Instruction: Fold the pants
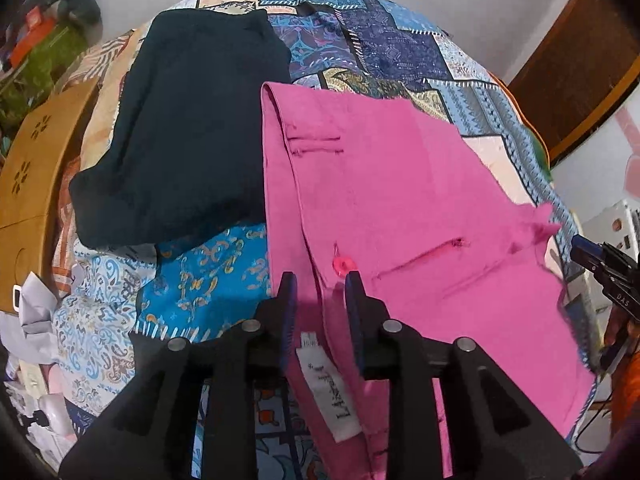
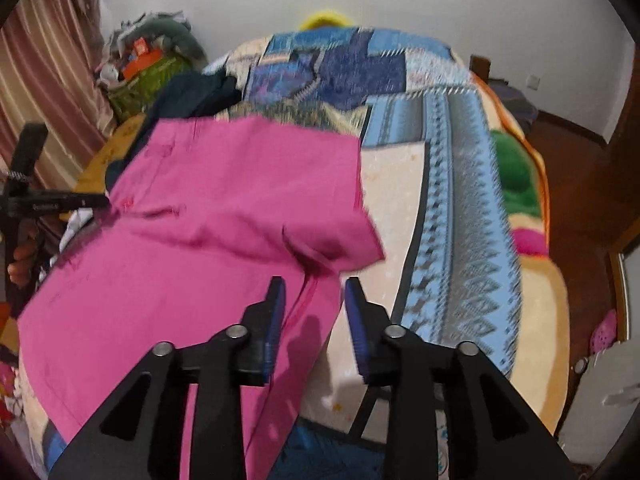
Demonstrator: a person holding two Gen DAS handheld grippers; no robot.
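A bed [image 2: 460, 184] covered by a patchwork quilt in blues, creams and greys is carrying everything here, and the pink pants [image 1: 400, 200] are lying spread across its near side, taking up most of the middle of both views. Judging by how they lie, the folding is only partly along: the pants seem to be doubled leg over leg, with the waistband running down the left edge in the left wrist view, and one flap near the right edge is already turning over onto the rest, but the cloth is still sitting loose and rumpled, so the tidy folds down to a compact bundle look to be what is left. The fabric is looking thin, matte and soft, showing two welt pocket slits, a pink button [image 1: 342, 266] and a white label [image 1: 332, 392] at the waist. Beside the pants, touching their left edge, a dark navy garment [image 1: 188, 132] is resting in a folded heap. The left tongs [image 1: 320, 292] are hovering over the waistband by the button with the jaws standing partly apart, holding nothing that I can make out. The right tongs [image 2: 314, 300] are likewise gaping partly, straddling the right edge of the pants without pinching it, and this view is blurring.
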